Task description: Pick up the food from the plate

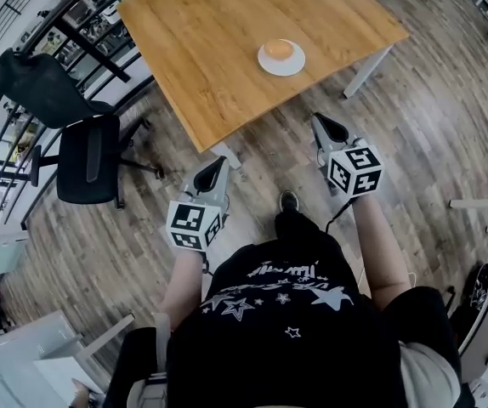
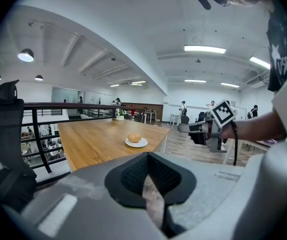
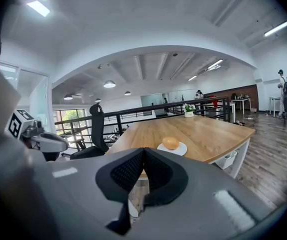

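A round orange-brown bun (image 1: 279, 50) lies on a small white plate (image 1: 295, 63) near the front right edge of a wooden table (image 1: 210, 32). Both grippers hang over the floor, short of the table. My left gripper (image 1: 218, 165) is shut and empty, and so is my right gripper (image 1: 320, 122), which is nearer the plate. In the left gripper view the bun (image 2: 134, 138) and plate (image 2: 136, 143) sit ahead beyond the closed jaws, with the right gripper (image 2: 182, 128) off to the right. The right gripper view shows the bun (image 3: 170, 143) on its plate (image 3: 179, 149) just past the closed jaws.
A black office chair (image 1: 74, 134) stands left of the table by a black railing (image 1: 23, 32). The table's white leg (image 1: 365, 72) is at its right corner. A small potted plant (image 3: 188, 110) sits at the table's far end. A white bin (image 3: 226, 159) is under the table.
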### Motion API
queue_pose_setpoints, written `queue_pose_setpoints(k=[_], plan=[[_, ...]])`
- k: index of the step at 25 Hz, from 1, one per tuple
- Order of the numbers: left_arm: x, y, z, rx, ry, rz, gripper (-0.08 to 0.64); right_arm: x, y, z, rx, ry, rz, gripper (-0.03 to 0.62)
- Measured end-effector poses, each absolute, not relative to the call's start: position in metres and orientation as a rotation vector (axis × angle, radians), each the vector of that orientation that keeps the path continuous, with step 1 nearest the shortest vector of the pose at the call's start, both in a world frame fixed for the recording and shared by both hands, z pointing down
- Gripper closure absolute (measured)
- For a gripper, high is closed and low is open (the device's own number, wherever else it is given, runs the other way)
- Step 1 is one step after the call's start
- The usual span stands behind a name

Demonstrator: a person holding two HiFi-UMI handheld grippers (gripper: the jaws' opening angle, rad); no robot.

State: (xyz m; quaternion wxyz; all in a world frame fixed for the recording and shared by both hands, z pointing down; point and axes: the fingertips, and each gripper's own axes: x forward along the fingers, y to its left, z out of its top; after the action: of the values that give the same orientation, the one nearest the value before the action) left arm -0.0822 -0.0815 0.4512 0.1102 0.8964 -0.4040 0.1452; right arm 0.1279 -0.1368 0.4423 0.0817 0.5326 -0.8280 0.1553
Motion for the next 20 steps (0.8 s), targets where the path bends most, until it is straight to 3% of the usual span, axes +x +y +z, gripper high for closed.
queue_pose_setpoints(k=[3,7,12,20], plan=[[-0.071,-0.105,0.454,2.608,-1.216,0.43,0.558,0.138,-0.166,0.447,1.548,-2.477,0.468,0.587],[-0.057,-0.137,0.455,2.59,-1.261,0.433,0.558,0.149,-0.204,0.453,1.482,-2.489,0.472,0.513],[-0.047,-0.175,0.456,2.556,-1.336,0.423,0.558,0.153,-0.248,0.464,1.36,-2.51,0.489,0.365],[-0.044,-0.201,0.463,2.497,-1.392,0.429,0.558,0.146,-0.283,0.49,1.225,-2.466,0.534,0.202]])
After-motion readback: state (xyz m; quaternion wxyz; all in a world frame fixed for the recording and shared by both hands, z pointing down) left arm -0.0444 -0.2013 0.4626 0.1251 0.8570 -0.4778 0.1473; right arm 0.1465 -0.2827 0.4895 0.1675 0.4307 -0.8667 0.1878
